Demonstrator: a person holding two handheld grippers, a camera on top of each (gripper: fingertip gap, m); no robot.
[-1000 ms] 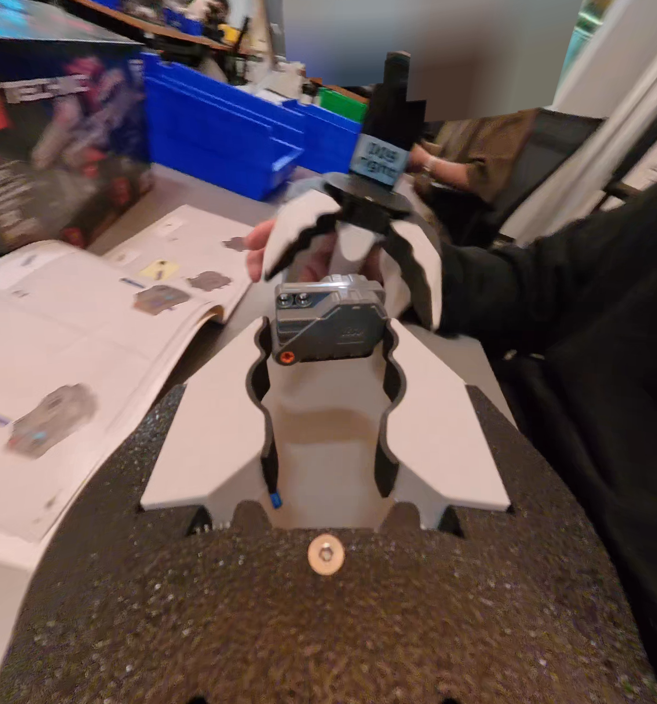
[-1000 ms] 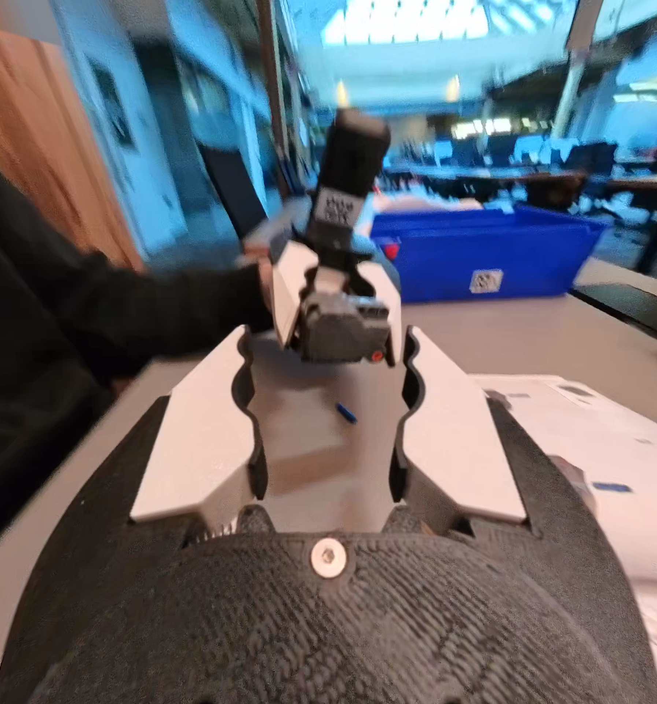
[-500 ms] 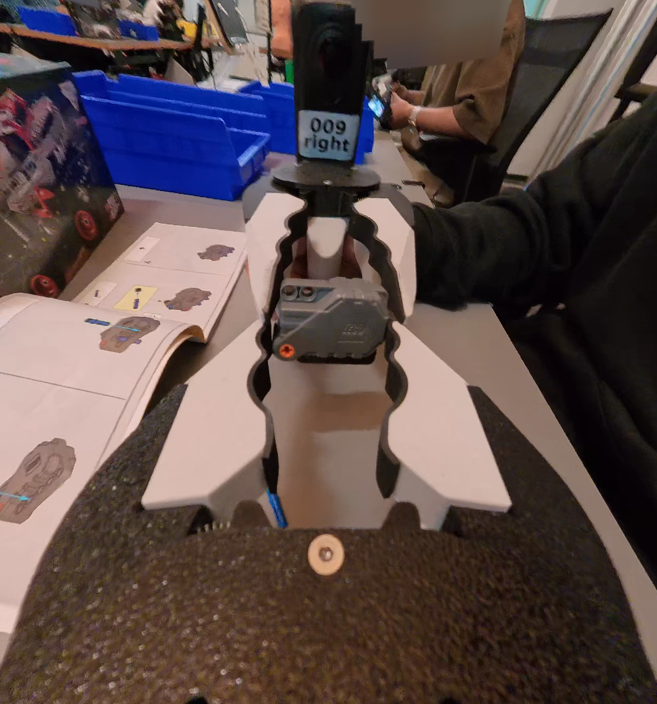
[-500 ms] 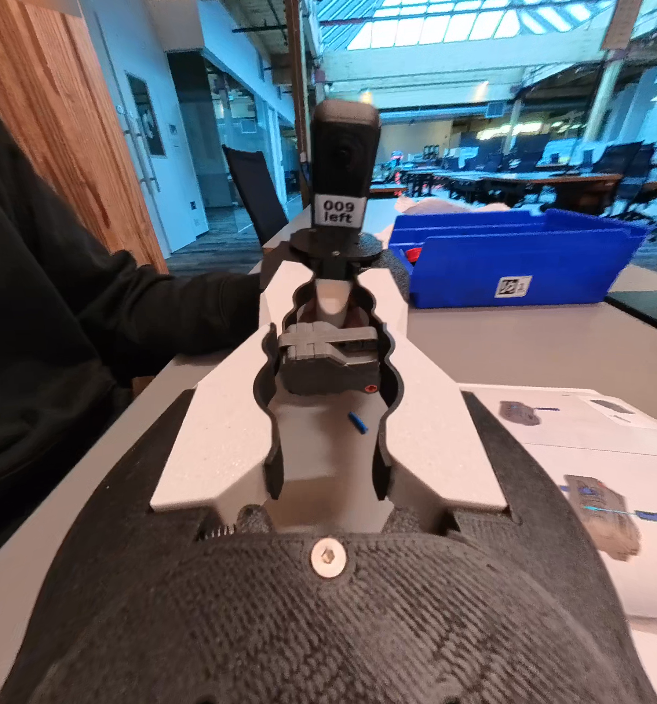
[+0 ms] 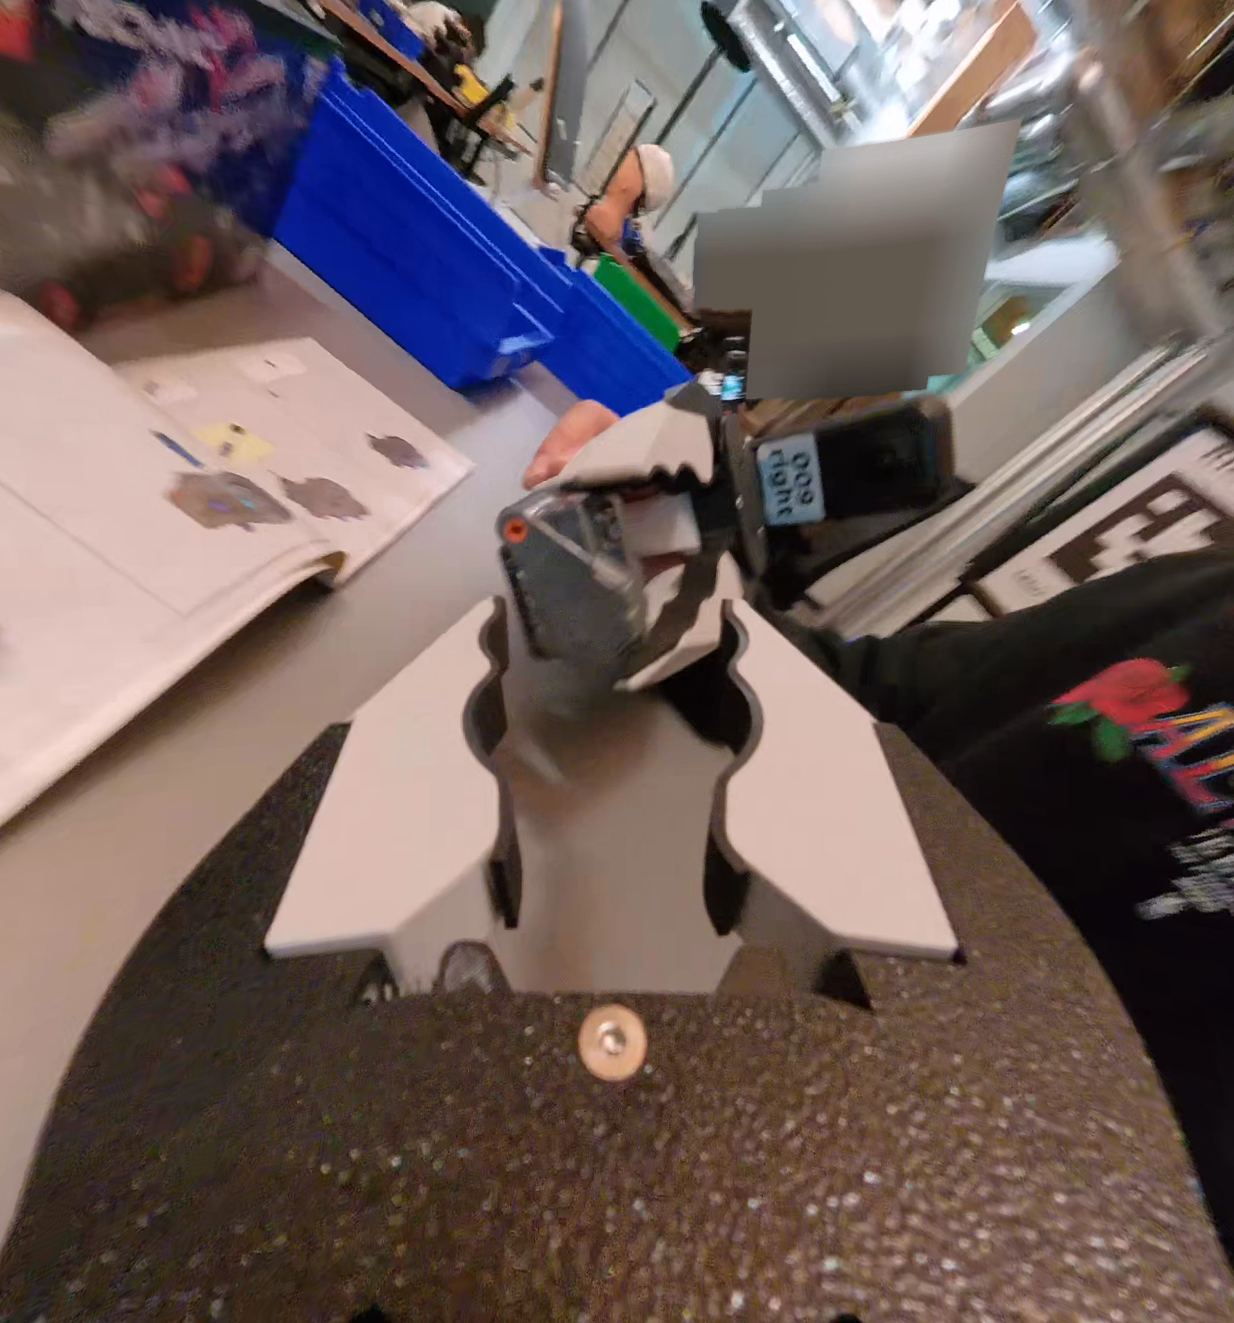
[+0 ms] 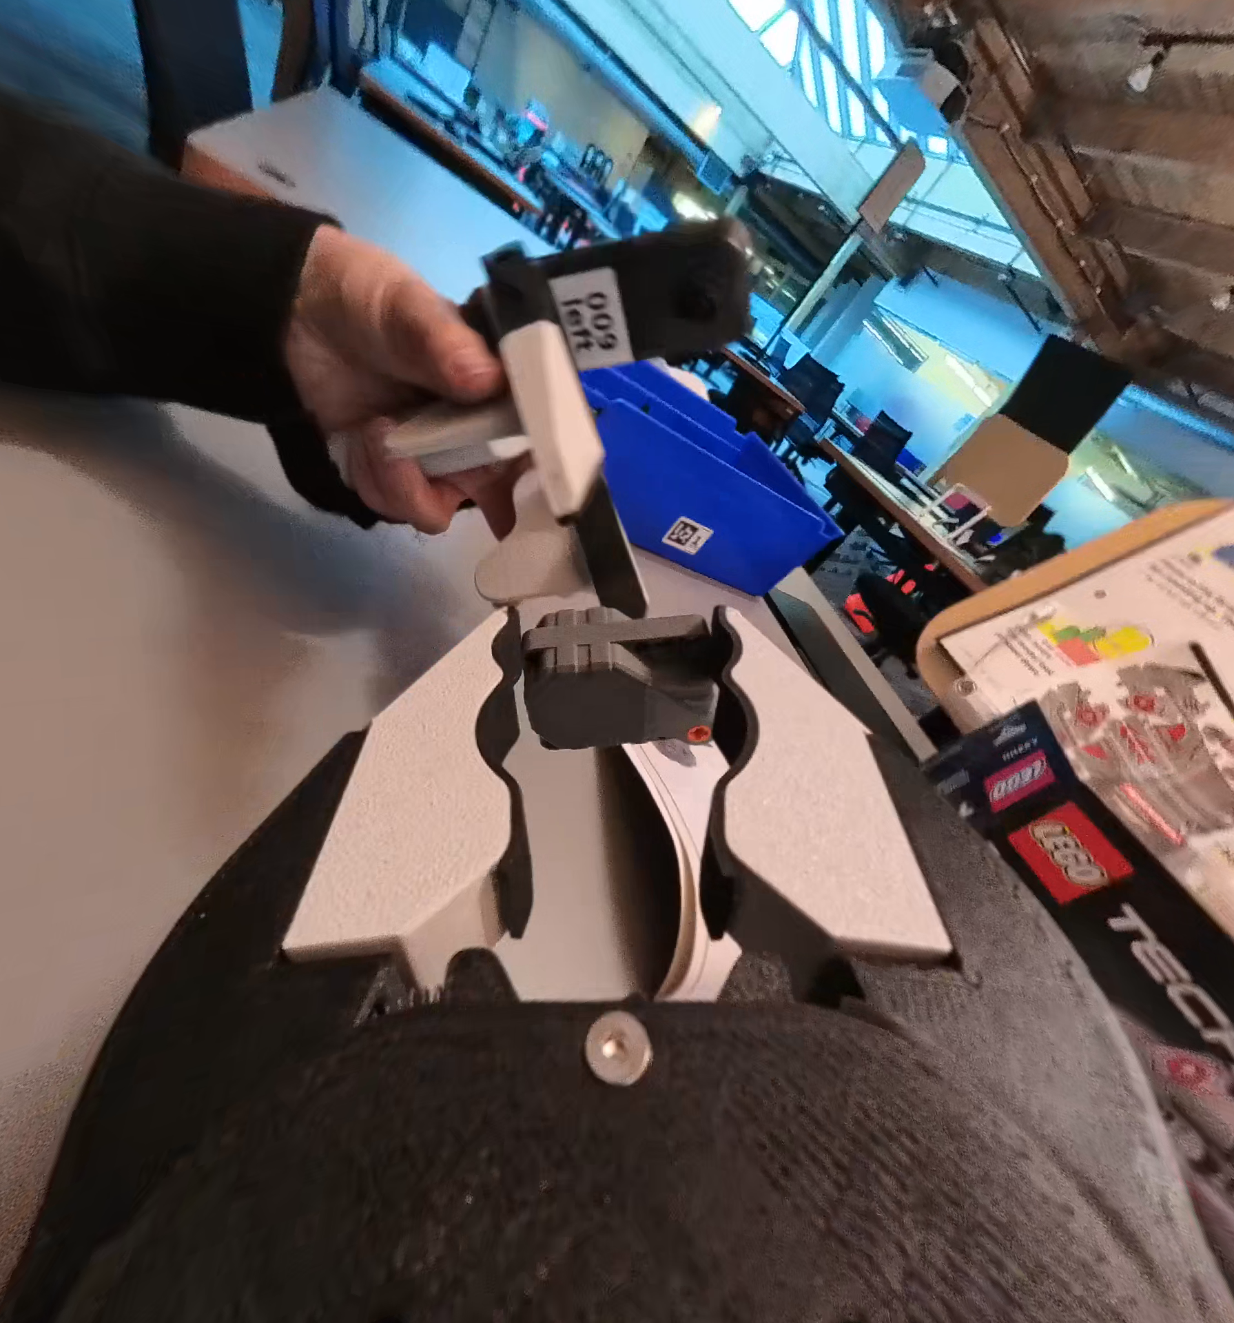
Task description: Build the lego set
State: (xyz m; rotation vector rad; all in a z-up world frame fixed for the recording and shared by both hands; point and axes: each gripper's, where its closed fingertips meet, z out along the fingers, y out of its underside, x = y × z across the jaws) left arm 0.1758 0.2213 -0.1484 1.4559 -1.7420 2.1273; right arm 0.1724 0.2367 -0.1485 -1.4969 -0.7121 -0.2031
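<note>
A grey Lego motor block (image 6: 614, 687) with a small orange dot at one corner sits between the tips of my right gripper (image 6: 615, 644), which is shut on it above the table. In the left wrist view the block (image 5: 571, 594) shows turned on its side in the right gripper (image 5: 621, 565), just past my left gripper's tips. My left gripper (image 5: 614, 623) is open and holds nothing. In the right wrist view the left gripper (image 6: 567, 594) is rolled sideways just behind and above the block, held by a hand (image 6: 385, 372).
An open instruction booklet (image 5: 170, 501) lies on the grey table (image 6: 98, 644) to the left. Blue bins (image 5: 399, 243) stand at the back, also in the right wrist view (image 6: 707, 487). The Lego box (image 6: 1100, 859) lies to the right. A black sleeve (image 5: 1029, 716) reaches in. The tips of both grippers are at nearly the same place.
The block went from my left gripper to my right: first the left held it, then both, now only the right. The left has come off it, and both views have tilted.
</note>
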